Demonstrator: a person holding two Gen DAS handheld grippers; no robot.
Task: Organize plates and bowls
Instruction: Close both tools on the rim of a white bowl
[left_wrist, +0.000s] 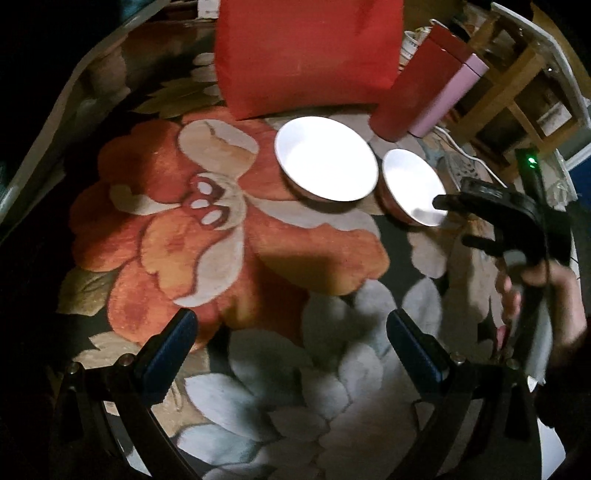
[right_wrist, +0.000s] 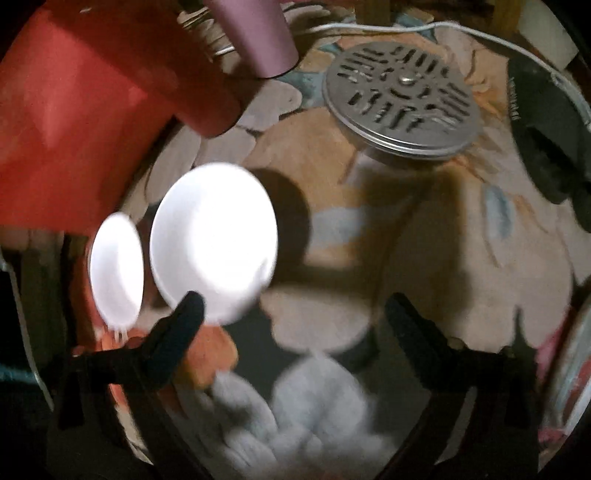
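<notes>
The left gripper is held low and points forward, and its two dark fingers stand wide apart with nothing between them. The right gripper shows at the right side of the left wrist view, turned sideways so that its two black fingers point toward the left. They are spread apart too. A bare hand wraps around its handle from below (it looks a bit blurry). In the right wrist view the right gripper has its fingers far apart as well, and they grip nothing. That view is blurry all over.
</notes>
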